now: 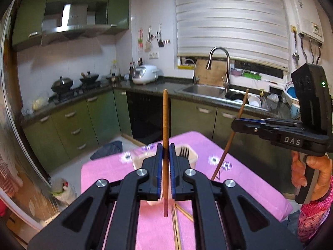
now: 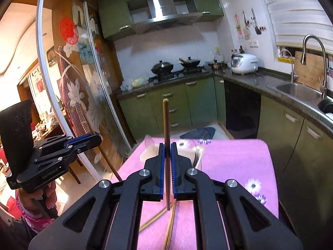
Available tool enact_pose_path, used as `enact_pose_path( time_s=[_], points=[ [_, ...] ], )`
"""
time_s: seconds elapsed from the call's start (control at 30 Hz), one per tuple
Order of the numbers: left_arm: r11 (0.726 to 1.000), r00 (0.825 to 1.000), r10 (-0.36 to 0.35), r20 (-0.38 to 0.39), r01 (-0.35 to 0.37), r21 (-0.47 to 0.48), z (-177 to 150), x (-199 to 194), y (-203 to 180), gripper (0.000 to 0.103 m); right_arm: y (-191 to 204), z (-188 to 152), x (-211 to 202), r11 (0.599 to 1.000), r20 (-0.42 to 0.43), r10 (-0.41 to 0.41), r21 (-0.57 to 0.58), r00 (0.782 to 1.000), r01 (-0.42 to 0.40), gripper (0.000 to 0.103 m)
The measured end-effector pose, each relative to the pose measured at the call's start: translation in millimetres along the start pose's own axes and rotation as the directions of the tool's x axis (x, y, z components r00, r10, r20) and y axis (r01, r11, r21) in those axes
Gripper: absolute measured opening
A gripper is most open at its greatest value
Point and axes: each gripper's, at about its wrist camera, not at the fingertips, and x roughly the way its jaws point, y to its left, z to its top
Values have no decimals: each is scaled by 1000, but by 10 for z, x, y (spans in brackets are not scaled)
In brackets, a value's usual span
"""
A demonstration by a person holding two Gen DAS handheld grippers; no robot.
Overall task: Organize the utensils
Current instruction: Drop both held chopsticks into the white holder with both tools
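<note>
each claw, left gripper point(image 1: 166, 152) and right gripper point(image 2: 167, 152), pinches 1 chopstick point(image 1: 165, 125) mid-stick; light, stiff, thin, probably slippery.

Each wrist camera looks forward and slightly down along its gripper, close above the pink-clothed bench point(image 1: 239, 187); both share the green kitchen cabinets point(image 2: 166, 104).

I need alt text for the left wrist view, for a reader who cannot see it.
The left tool is shut on an upright wooden chopstick above a pink tablecloth. Behind it stands a beige utensil holder with a fork; at right, the right tool holds another chopstick.
</note>
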Motion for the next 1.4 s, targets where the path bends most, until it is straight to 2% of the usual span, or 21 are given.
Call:
enact_pose_path(
  time_s=[0.27, 0.4, 0.5, 0.63, 0.83, 1.07, 1.13, 1.2, 1.3, 1.37, 1.4],
  points=[
    [999, 997, 35, 74, -35, 4, 457, 68, 18, 6, -12, 541, 22, 1000, 92, -3, 5, 996, 2, 6],
    [999, 994, 53, 99, -52, -13, 578, 172, 77, 6, -20, 755, 60, 1000, 126, -9, 8, 992, 8, 6],
    [997, 993, 72, 97, -69, -29, 610, 331, 173, 6, -32, 810, 194, 999, 124, -49, -3, 991, 50, 6],
    [994, 993, 102, 62, -100, -37, 500, 617, 237, 6, -72, 664, 447, 994, 96, -107, -7, 990, 108, 6],
    [994, 995, 104, -10, -104, -42, 212, 1022, 276, 6, -155, 334, 846, 992, 22, -124, -9, 992, 124, 6],
    [994, 992, 101, -73, -103, -36, -78, 1191, 257, 6, -172, 93, 1059, 990, -16, -141, -29, 990, 141, 6],
    [994, 991, 97, -94, -101, -36, -157, 1228, 248, 9, -186, 42, 1115, 989, -33, -146, -34, 989, 144, 6],
    [994, 990, 99, -102, -103, -38, -222, 1230, 256, 22, -193, 3, 1165, 988, -46, -150, -41, 988, 149, 6],
    [994, 990, 99, -96, -103, -41, -275, 1175, 256, 33, -178, -39, 1221, 987, -55, -156, -51, 986, 153, 7],
    [994, 991, 102, -85, -106, -37, -292, 1101, 240, 39, -173, -42, 1215, 987, -54, -157, -53, 986, 154, 7],
    [994, 992, 101, -79, -104, -37, -303, 1055, 235, 39, -162, -45, 1205, 986, -50, -160, -58, 986, 158, 11]
  ],
)
